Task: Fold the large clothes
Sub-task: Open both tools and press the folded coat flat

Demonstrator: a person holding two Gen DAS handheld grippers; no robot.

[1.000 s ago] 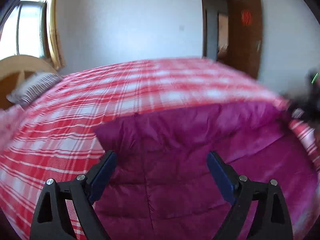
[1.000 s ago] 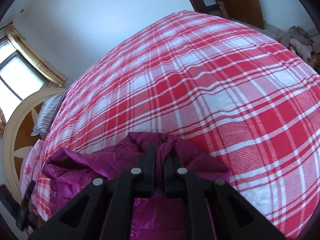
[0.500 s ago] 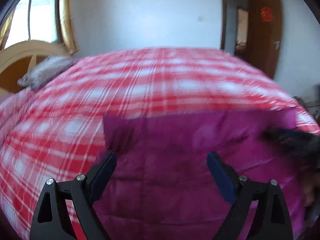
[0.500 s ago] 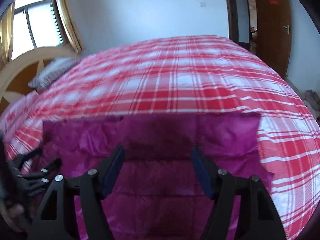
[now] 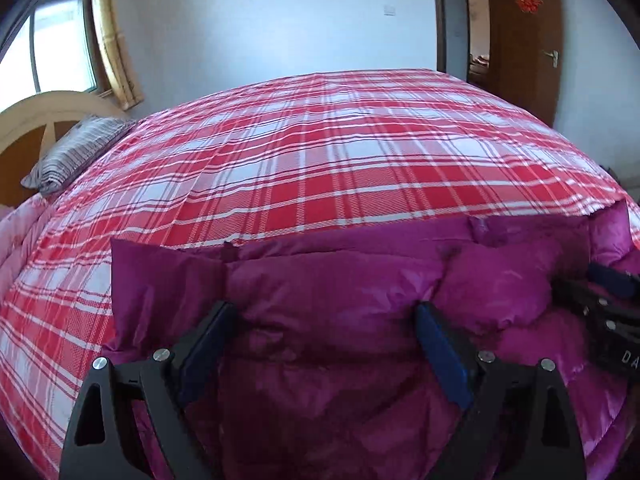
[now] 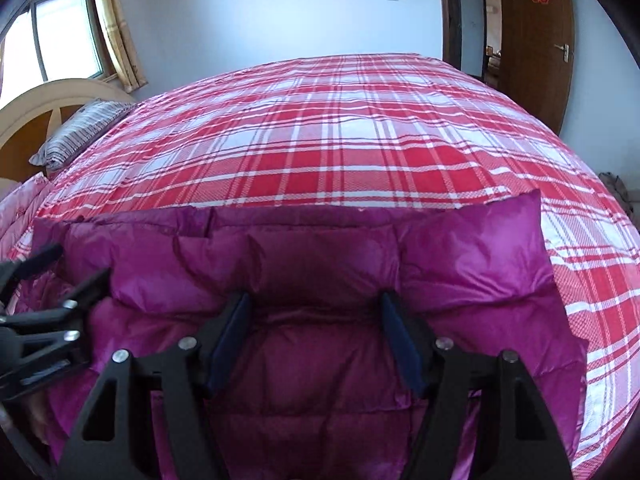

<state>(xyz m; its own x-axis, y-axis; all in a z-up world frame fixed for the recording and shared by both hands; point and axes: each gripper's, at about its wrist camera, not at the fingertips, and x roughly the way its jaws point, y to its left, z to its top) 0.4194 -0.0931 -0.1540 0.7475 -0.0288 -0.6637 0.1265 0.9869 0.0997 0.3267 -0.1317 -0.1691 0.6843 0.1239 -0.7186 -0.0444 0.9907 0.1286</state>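
A magenta quilted down jacket (image 5: 340, 280) lies folded on the near part of the bed, and it also shows in the right wrist view (image 6: 320, 264). My left gripper (image 5: 324, 324) is open and empty, just above the jacket's left half. My right gripper (image 6: 314, 312) is open and empty above the jacket's middle. The right gripper shows at the right edge of the left wrist view (image 5: 608, 300). The left gripper shows at the left edge of the right wrist view (image 6: 44, 292).
A red and white plaid bedspread (image 5: 340, 152) covers the large bed. A striped pillow (image 5: 76, 152) lies by the wooden headboard (image 5: 36, 116) at the left. A brown door (image 5: 528, 40) stands at the back right. A window (image 5: 60, 48) is at the upper left.
My right gripper let go of the jacket fold and opened. The fold now lies flat on the bed. Both grippers swung to face across the bed.
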